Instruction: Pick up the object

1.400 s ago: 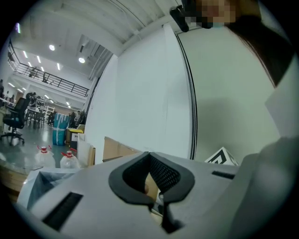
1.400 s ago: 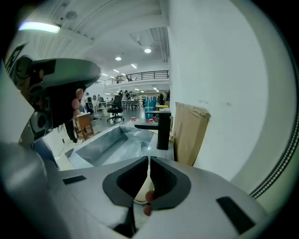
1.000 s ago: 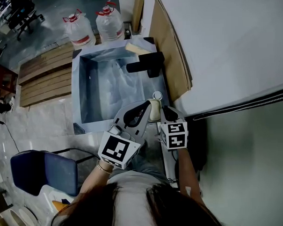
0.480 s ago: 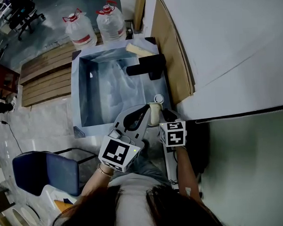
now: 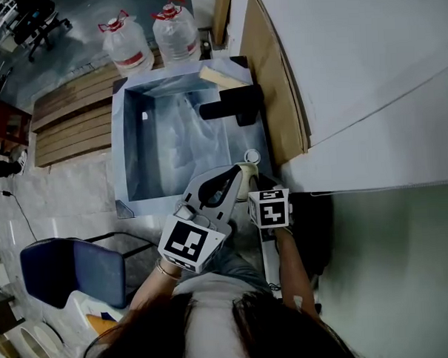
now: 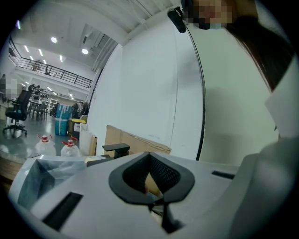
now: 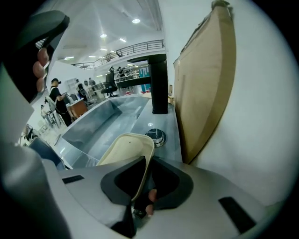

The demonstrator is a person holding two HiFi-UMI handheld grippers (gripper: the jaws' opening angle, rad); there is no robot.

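Cream object between fingers of right gripper, left gripper just beside.

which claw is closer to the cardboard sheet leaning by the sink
Right. The right claw, shut on the cream object, is beside the near end of the cardboard sheet; the left claw is on the object's other side, further from the sheet.

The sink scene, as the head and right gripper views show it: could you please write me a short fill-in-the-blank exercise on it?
1. The cream dish is held by the ____ claw.
2. The faucet at the sink is ____ in colour.
3. ____ water jugs stand beyond the sink.
Missing words: right; black; Two.
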